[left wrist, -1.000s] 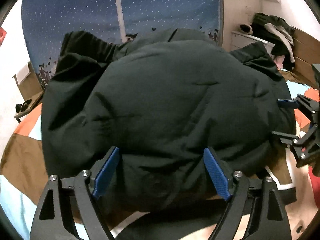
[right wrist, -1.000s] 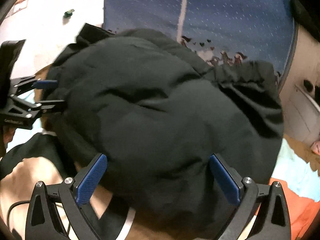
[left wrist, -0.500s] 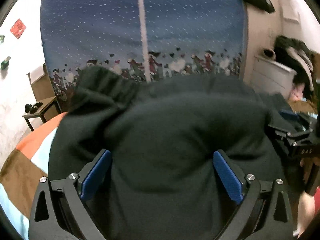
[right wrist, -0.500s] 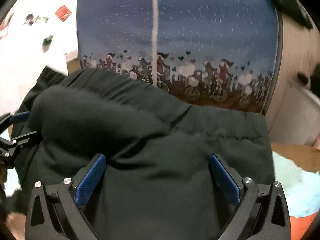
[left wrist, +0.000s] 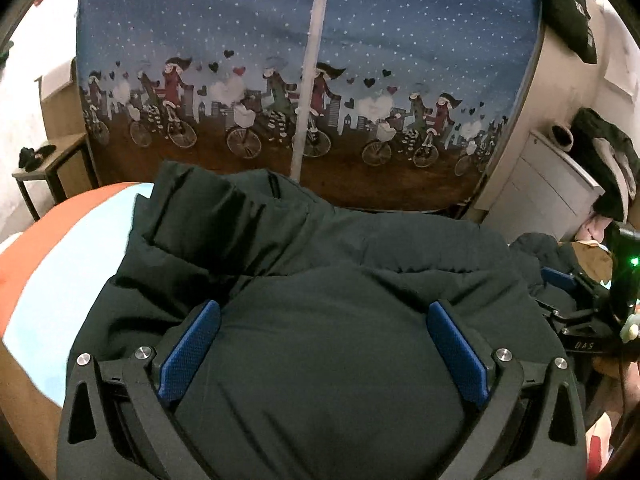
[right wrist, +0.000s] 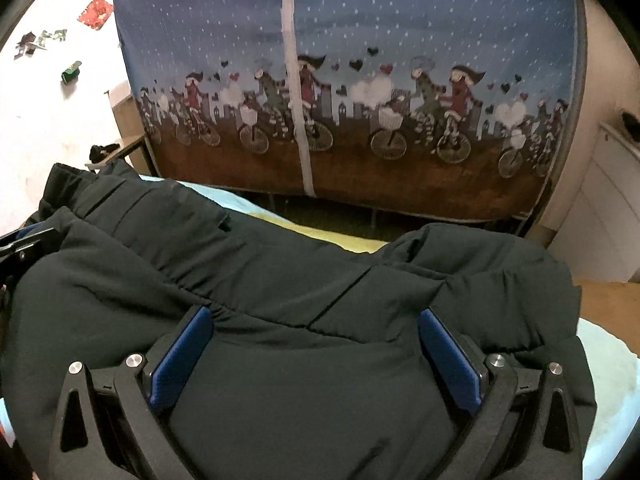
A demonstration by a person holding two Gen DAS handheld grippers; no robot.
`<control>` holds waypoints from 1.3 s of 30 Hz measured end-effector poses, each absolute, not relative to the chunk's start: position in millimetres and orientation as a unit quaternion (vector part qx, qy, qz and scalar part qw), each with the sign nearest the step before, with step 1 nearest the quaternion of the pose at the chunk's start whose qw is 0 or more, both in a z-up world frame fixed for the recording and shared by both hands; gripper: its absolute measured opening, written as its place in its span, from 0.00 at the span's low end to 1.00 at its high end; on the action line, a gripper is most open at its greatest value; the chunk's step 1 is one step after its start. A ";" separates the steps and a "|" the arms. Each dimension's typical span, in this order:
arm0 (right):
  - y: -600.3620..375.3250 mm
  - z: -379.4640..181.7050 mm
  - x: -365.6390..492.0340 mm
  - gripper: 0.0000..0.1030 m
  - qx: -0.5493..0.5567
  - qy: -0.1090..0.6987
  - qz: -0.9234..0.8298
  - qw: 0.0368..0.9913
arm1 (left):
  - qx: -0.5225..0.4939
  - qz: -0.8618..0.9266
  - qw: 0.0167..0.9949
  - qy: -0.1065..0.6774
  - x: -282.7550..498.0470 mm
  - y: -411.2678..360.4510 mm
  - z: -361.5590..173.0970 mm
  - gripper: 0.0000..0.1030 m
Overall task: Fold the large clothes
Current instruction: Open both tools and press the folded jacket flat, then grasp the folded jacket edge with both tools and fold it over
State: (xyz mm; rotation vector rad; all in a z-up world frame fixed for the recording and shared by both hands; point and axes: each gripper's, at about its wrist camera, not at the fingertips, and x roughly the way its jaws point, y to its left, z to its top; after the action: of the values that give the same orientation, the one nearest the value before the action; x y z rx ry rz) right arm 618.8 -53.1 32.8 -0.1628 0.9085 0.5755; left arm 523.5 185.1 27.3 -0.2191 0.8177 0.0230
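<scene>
A large black padded jacket [left wrist: 320, 280] lies bunched on the bed and fills the lower half of both views; it also shows in the right wrist view [right wrist: 280, 280]. My left gripper [left wrist: 322, 316] has its jaws wide apart, with a puffy fold of the jacket bulging between the blue pads [left wrist: 192, 348]. My right gripper [right wrist: 314, 322] is equally wide, with jacket fabric between its pads [right wrist: 448, 356]. The right gripper shows at the right edge of the left wrist view [left wrist: 576, 312]. The left gripper's fingers [right wrist: 24, 246] show at the left edge of the right wrist view.
The bed cover [left wrist: 60, 280] is orange, light blue and brown. A blue fabric wardrobe [left wrist: 308, 80] with a bicycle print stands just beyond the bed. A white drawer unit [left wrist: 548, 188] with piled clothes is at the right. A small wooden side table [left wrist: 48, 168] is at the left.
Both grippers have carried the jacket fold forward and down toward the wardrobe. The views tilted up, so the wardrobe print now shows. The jacket lies flatter and lower.
</scene>
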 end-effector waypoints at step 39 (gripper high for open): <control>-138.4 70.8 587.2 1.00 -0.075 0.376 0.241 0.892 | -0.161 0.072 0.915 0.362 440.9 283.2 21.9 0.99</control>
State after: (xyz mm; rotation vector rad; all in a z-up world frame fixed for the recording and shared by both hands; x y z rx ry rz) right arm 587.2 -138.4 70.8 -0.1563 0.7797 0.5008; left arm 440.9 283.2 21.9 -0.3311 0.7456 0.1481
